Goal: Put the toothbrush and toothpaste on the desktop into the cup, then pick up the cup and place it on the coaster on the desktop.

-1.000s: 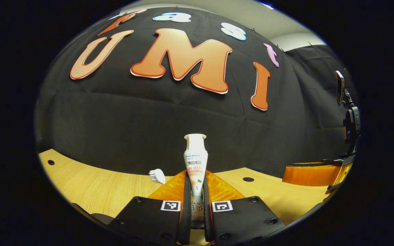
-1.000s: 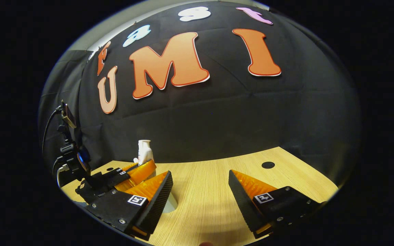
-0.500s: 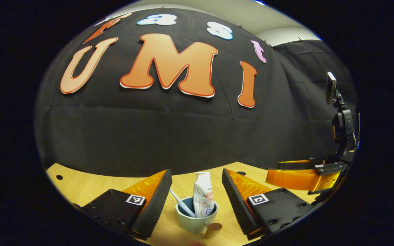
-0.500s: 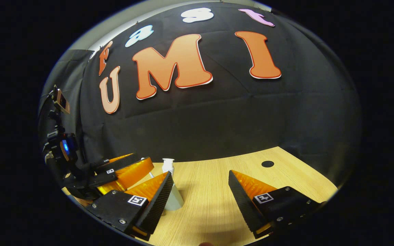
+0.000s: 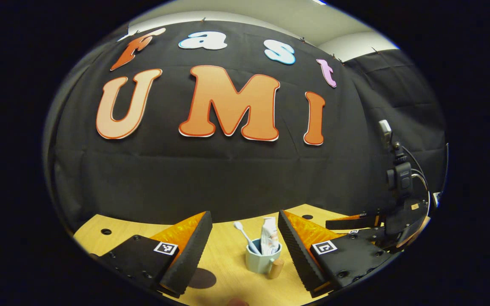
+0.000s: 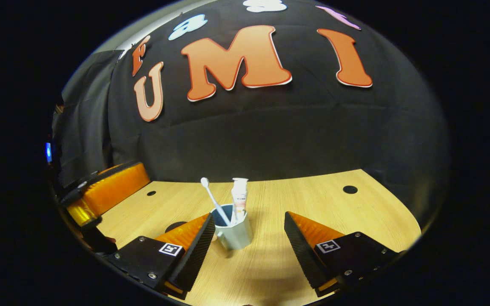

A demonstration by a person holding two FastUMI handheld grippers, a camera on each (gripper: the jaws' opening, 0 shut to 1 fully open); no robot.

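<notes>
A: Item one, left side of the desk [image 6: 313, 199]. What is logged there?

B: Left gripper [image 5: 245, 238]: fingers spread wide apart, nothing between the pads, held back from the cup. In the right gripper view its orange finger sits at the far left edge. Just in front of it, a dark round patch on the wood, likely the coaster [image 5: 201, 278]. Nothing stands on it. In the right gripper view a dark sliver [image 6: 176, 225] peeks from behind the right gripper's own left finger; probably the same item, though I cannot confirm it.

A: Item two, centre.

B: Cup [image 6: 235, 233]: pale blue-green, upright on the bare desk, brown handle facing the near side. Toothbrush [image 6: 214, 201] inside, leaning left, bristle head up. Toothpaste [image 6: 239, 199] inside, standing nearly upright beside the brush, cap end up. Both loaded, so the first half of the task reads as complete.

A: Item three, right.

B: Right gripper [image 6: 249, 246]: fingers open wide, empty. The cup sits just ahead of its left finger, not yet between the two.

A: Outstanding?

B: Grasp the cup, lift it, and set it on the coaster to its left. The cup is touched by neither gripper, so that step has not begun. Note: tall contents may sway if the cup tilts in transit.
</notes>
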